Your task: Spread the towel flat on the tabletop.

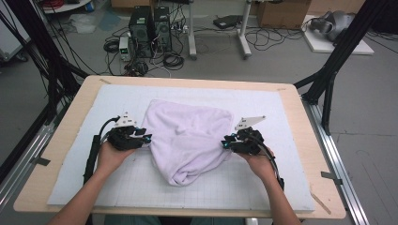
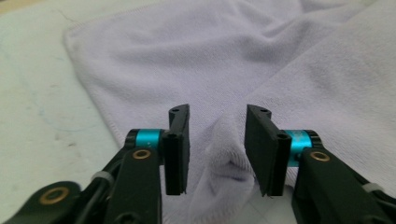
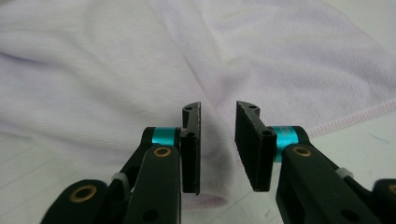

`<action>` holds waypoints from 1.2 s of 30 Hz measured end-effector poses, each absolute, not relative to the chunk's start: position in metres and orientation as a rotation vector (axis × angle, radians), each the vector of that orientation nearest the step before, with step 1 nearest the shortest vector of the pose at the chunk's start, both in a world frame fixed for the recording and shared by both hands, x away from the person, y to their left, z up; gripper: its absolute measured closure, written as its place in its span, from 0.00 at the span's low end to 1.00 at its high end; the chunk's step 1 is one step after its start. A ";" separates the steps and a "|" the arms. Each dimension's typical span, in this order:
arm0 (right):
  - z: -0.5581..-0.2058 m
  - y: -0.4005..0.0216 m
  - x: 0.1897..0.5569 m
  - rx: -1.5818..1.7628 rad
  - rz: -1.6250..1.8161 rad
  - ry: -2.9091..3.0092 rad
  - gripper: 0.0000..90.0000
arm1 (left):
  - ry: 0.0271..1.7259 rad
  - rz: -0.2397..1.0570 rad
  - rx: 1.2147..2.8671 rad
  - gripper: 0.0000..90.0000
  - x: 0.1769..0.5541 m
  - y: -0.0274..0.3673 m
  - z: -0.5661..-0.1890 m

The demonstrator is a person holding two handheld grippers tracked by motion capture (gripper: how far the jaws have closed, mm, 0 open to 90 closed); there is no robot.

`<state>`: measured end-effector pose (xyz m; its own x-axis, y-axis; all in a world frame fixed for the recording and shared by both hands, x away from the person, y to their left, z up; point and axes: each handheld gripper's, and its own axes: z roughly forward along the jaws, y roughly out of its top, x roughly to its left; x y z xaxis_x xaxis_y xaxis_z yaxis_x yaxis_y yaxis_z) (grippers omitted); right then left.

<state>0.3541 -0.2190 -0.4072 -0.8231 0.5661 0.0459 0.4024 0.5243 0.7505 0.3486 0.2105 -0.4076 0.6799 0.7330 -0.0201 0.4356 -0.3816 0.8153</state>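
A pale lilac towel (image 1: pixel 190 136) lies loosely folded and rumpled in the middle of the white gridded mat (image 1: pixel 117 187). My left gripper (image 1: pixel 149 138) is at the towel's left edge, my right gripper (image 1: pixel 224 144) at its right edge, each held in a hand. In the left gripper view my gripper (image 2: pixel 217 144) stands open, with a raised pinch of towel (image 2: pixel 233 60) between the jaws and a gap on each side. The right gripper view has my gripper (image 3: pixel 218 140) open too, just over the towel (image 3: pixel 93 70) near its stitched hem, and the pads are not pressing on the cloth.
The mat covers a wooden table (image 1: pixel 300 117) with bare wood round its border. Beyond the far edge the floor holds computer towers (image 1: pixel 150 30), tangled cables and a stand's legs. Black frame struts rise at both sides of the table.
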 end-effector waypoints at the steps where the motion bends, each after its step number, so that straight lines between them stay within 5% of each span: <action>1: -0.405 -0.219 0.351 0.806 1.182 2.554 0.78 | 0.899 0.443 2.027 0.64 0.346 0.214 -0.406; 11: -0.394 -0.211 0.314 0.684 1.276 2.539 0.73 | 0.830 0.395 2.016 0.58 0.311 0.219 -0.404; 27: -0.426 -0.164 0.284 0.529 1.237 2.680 0.58 | 0.633 0.269 2.139 0.52 0.285 0.176 -0.430; 32: -0.436 -0.151 0.289 0.521 1.178 2.690 0.61 | 0.625 0.293 2.158 0.57 0.291 0.161 -0.440; 36: -0.440 -0.144 0.292 0.528 1.153 2.673 0.68 | 0.618 0.322 2.159 0.74 0.292 0.152 -0.442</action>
<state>0.2923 -0.1443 -0.4401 -0.9200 0.3909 -0.0266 0.2490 0.6358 0.7306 0.2918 0.1520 -0.4423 0.8451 0.5345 0.0132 0.3169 -0.5206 0.7928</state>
